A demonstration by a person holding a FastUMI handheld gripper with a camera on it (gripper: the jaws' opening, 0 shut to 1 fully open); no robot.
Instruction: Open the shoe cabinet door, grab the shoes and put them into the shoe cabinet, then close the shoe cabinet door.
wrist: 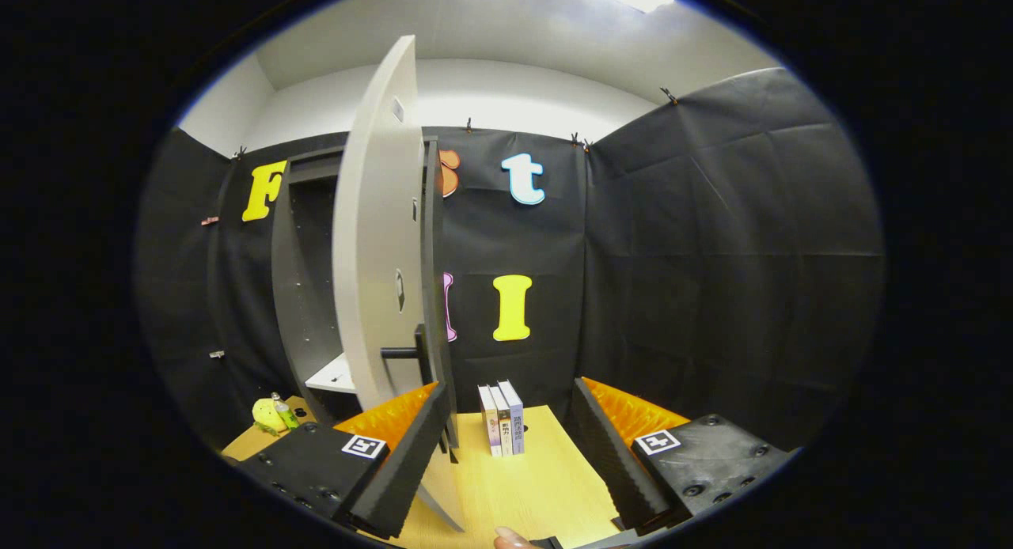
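The dark shoe cabinet (pixel 305 280) stands on the wooden table beyond my left finger. Its light grey door (pixel 376 240) is swung wide open toward me, edge-on, with a dark bar handle (pixel 405 353) on its lower part. Inside I see a white shelf (pixel 336 375) low down. My gripper (pixel 510 470) is open, nothing between its fingers (pixel 396 474); the door's lower edge comes down just beside the left finger. No shoes can be made out.
Three books (pixel 502 418) stand upright on the wooden table (pixel 522 486) just ahead, between the fingers. A yellow object and a small green bottle (pixel 278 411) lie left of the cabinet's base. A fingertip (pixel 513 539) of a hand shows nearest me.
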